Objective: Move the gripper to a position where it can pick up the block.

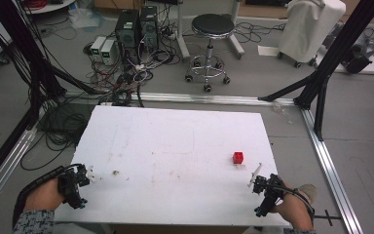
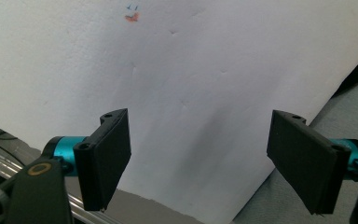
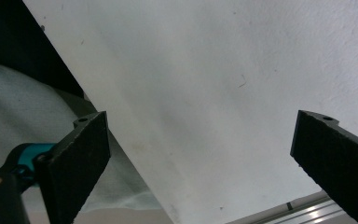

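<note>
lab-looking room, grey floor with a mess of cables, a couple of pc towers [image 1: 137, 27] and a black stool [image 1: 213, 29] behind a big white counter [image 1: 175, 146]. the counter's basically bare apart from one small red cube [image 1: 238, 157] sitting toward the right side, closer to the near edge than the far one.

left gripper [image 1: 88, 174] hangs over the near left corner, right gripper [image 1: 254, 175] over the near right corner, just short of the cube and a bit to its right. in both gripper views the jaws stand wide apart with only white counter between them, so neither has hold of anything.

my read: this is the very start of a pick, nothing's been reached for yet. the cube is nearest the right gripper, so that's the one i'd expect to go. the next move calls for pushing forward and a touch left, dropping the spread jaws down either side of the cube, squaring them to its flat faces, then closing. it's small, so a sloppy approach could nudge it away.
</note>
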